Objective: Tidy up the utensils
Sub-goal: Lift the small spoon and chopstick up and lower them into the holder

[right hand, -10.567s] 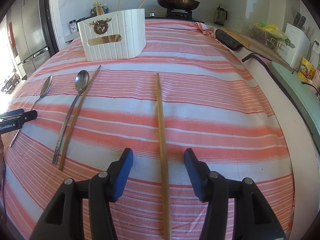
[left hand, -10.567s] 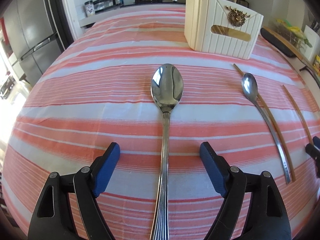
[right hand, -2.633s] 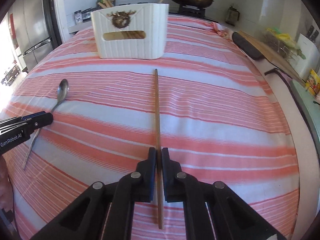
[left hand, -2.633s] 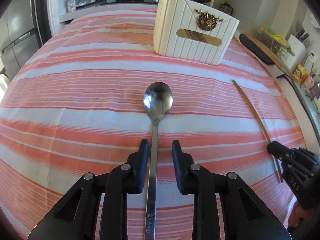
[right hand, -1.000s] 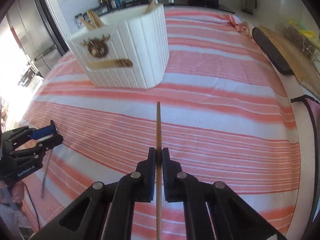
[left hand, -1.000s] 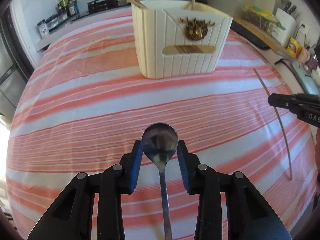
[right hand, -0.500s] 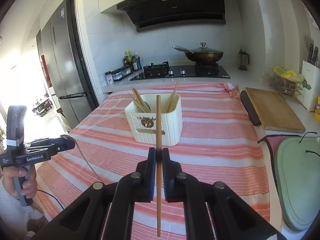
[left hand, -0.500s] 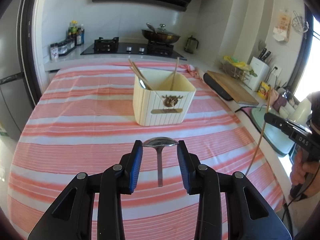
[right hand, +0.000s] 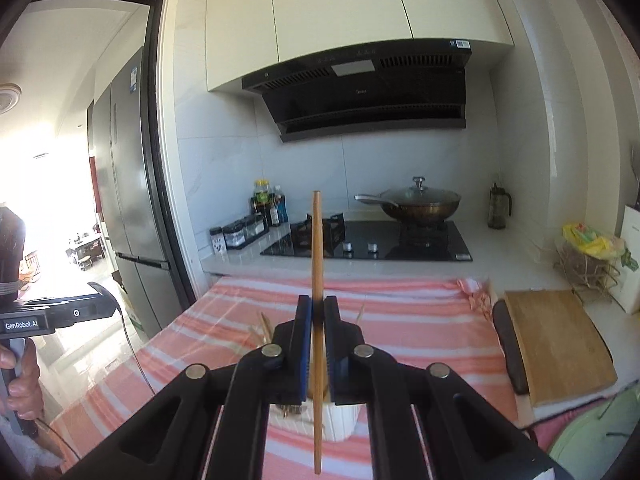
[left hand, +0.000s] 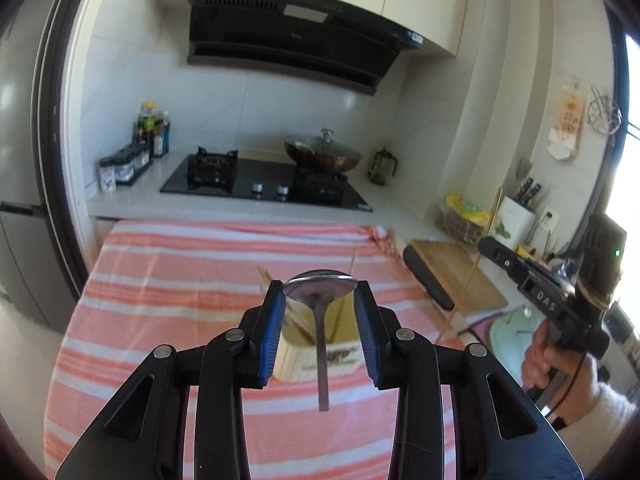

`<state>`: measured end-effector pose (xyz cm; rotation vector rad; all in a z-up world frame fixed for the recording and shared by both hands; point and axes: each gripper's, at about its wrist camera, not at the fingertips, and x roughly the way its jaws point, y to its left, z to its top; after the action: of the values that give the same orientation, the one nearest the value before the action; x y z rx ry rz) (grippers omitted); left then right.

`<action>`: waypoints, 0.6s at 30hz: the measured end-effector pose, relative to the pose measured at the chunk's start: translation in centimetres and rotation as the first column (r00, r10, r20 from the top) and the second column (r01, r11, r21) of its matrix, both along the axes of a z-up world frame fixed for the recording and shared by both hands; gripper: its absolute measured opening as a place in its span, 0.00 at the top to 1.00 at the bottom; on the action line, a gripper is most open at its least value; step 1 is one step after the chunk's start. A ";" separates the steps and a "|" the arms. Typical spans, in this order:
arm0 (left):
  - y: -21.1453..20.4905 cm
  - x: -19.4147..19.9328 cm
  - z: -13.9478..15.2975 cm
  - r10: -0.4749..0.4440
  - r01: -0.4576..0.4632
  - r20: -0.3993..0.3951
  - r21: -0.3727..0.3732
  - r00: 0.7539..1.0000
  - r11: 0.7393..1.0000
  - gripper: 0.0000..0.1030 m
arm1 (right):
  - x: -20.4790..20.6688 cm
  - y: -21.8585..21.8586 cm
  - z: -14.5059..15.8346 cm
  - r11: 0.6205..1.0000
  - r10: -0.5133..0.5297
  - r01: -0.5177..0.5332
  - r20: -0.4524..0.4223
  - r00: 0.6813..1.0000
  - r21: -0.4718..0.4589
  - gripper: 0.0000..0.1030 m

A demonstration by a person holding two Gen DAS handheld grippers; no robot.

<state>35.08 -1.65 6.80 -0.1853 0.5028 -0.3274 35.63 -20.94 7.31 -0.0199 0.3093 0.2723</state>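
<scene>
- Two black grippers with blue pads each carried one utensil above the cream ribbed utensil box (left hand: 298,364), probably for dropping in.
- Left gripper (left hand: 320,312) clenched the steel spoon (left hand: 320,286) by its bowl, handle hanging down.
- Right gripper (right hand: 317,340) was squeezed tight on the wooden chopstick (right hand: 316,248), held upright.
- Pink-and-white striped cloth (left hand: 180,280) covered the table; a black hob (right hand: 400,246) stood behind.

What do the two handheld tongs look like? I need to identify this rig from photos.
Both tongs, left and right, have black angular plastic arms with silver pivot bolts and ribbed blue pads. The left unit's side reads "GenRobot.AI"; the right unit's reads "DAS" and shows a small green light. Thin black cables trail from each. A white knit sleeve covers the right wrist.
</scene>
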 end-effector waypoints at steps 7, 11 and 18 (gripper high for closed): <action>-2.2 8.2 -1.5 0.079 -0.080 0.016 0.025 0.997 0.996 0.66 | 7.4 2.7 -0.7 1.000 0.013 -0.015 0.091 0.996 0.019 0.94; -3.2 11.9 -6.0 0.087 -0.082 -0.085 0.059 0.993 0.995 0.66 | 11.1 3.9 -4.8 0.999 0.041 -0.040 0.033 0.999 -0.016 0.94; -4.2 14.1 -12.4 0.049 -0.017 -0.261 0.122 0.964 0.992 0.63 | 15.9 4.3 -13.8 0.995 0.080 -0.093 -0.265 0.961 -0.039 0.91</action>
<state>49.16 -5.88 -5.64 -0.1219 0.7801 -0.2402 51.53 -16.61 -6.44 -0.0480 0.5816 0.3546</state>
